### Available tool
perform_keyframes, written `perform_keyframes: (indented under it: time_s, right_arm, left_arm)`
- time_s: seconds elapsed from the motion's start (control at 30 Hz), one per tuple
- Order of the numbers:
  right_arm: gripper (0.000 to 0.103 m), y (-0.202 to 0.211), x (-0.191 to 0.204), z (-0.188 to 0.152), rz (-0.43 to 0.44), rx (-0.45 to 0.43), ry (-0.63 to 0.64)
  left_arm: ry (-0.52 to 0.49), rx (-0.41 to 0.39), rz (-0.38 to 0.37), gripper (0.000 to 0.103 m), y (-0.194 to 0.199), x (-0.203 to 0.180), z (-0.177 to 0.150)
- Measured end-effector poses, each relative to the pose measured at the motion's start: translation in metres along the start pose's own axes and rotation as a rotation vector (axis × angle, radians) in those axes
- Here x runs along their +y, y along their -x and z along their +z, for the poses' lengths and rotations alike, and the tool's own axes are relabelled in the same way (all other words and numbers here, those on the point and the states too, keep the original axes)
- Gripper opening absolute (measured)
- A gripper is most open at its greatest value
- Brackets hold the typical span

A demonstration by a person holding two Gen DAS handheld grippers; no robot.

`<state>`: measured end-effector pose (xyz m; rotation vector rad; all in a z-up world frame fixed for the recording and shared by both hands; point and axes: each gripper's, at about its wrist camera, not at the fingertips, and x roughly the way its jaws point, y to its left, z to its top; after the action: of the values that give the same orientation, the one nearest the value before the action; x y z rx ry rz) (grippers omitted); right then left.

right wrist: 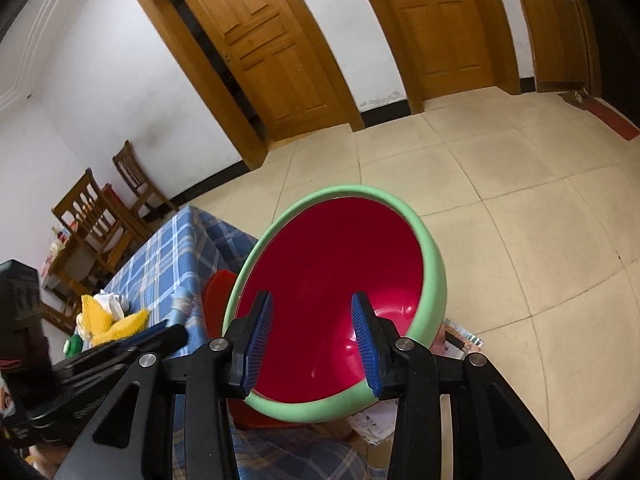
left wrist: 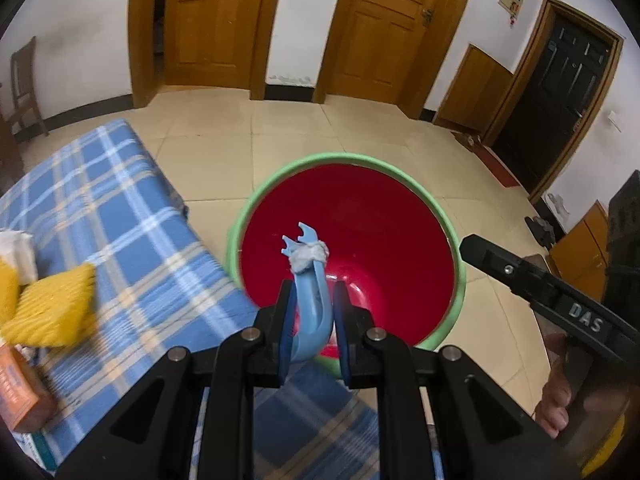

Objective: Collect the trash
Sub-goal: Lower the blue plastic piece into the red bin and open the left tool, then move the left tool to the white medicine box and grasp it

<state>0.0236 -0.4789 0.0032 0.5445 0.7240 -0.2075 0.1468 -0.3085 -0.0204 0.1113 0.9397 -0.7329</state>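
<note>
From the left wrist view, the left tool (left wrist: 312, 320) is clamped tight on a curved light-blue plastic piece (left wrist: 310, 312) that has a wad of grayish-white paper (left wrist: 310, 258) wrapped around it near the forked top end. That bit of trash is hanging right over the open mouth of the bin (left wrist: 454, 236), which is red inside with a green rim and sits on the tiled floor (left wrist: 320, 128) just beside the table (left wrist: 120, 216) with the blue plaid cloth. On the table off to the left there's some yellow foam netting (left wrist: 52, 308), something white behind it, and an orange box (left wrist: 20, 392) near the edge. The other tool pokes in from the right side, with a hand (left wrist: 556, 388) gripping its handle. Switching to the right wrist view, the right tool (right wrist: 316, 338) has its blue pads (right wrist: 259, 340) standing apart with nothing between them, just the red inside of the bin showing through the gap. Same bin here, tilted in the picture, its green rim (right wrist: 434, 264) close against the table corner. Yellow netting and a green thing (right wrist: 74, 345) sit on the table at left, wooden chairs (right wrist: 96, 208) stand behind, and some papers (right wrist: 460, 340) lie on the floor by the bin.
</note>
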Motion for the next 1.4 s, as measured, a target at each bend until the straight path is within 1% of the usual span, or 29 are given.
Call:
perform_keyframes:
  time_s: [0.07, 0.1, 0.13, 0.2, 0.23, 0.3, 0.5, 0.77, 0.97, 1.27, 1.3, 1.33, 1.4]
  right_arm:
    - [0.041, 0.000, -0.003, 0.000, -0.002, -0.001, -0.007]
    - [0.041, 0.000, -0.005, 0.000, -0.003, -0.002, -0.011]
    - [0.041, 0.002, -0.007, 0.000, -0.004, -0.002, -0.015]
    - [0.041, 0.002, -0.010, -0.001, -0.007, -0.001, -0.023]
    - [0.041, 0.001, -0.011, -0.001, -0.007, -0.001, -0.025]
    - [0.041, 0.002, -0.012, -0.001, -0.007, -0.001, -0.029]
    - [0.041, 0.003, -0.010, -0.002, -0.003, 0.001, -0.026]
    - [0.042, 0.010, 0.002, -0.003, 0.012, 0.000, -0.004]
    - [0.042, 0.012, 0.020, -0.009, 0.039, 0.015, 0.032]
    - [0.042, 0.012, 0.052, -0.021, 0.084, 0.053, 0.094]
    - [0.043, 0.012, 0.057, -0.023, 0.089, 0.057, 0.104]
    - [0.043, 0.011, 0.059, -0.024, 0.092, 0.059, 0.109]
    - [0.045, 0.011, 0.067, -0.027, 0.099, 0.067, 0.125]
  left_arm:
    - [-0.005, 0.008, -0.002, 0.018, -0.006, -0.003, 0.001]
    - [-0.011, 0.010, -0.007, 0.020, -0.009, -0.005, 0.002]
    - [-0.012, 0.016, -0.002, 0.028, -0.011, -0.007, 0.002]
    - [-0.004, 0.018, 0.009, 0.042, -0.013, -0.008, 0.002]
    - [-0.002, 0.016, 0.011, 0.045, -0.013, -0.007, 0.002]
    - [-0.002, 0.020, 0.016, 0.048, -0.012, -0.008, 0.000]
    - [0.020, 0.018, 0.010, 0.048, -0.002, -0.003, -0.001]
    - [0.064, -0.019, 0.027, 0.048, 0.031, 0.015, -0.011]
    - [0.098, -0.044, 0.065, 0.048, 0.053, 0.030, -0.018]
    - [0.154, -0.055, 0.132, 0.048, 0.078, 0.057, -0.033]
    - [0.162, -0.057, 0.142, 0.051, 0.081, 0.060, -0.035]
    - [0.172, -0.060, 0.154, 0.056, 0.084, 0.064, -0.037]
    - [0.195, -0.073, 0.174, 0.061, 0.090, 0.071, -0.041]
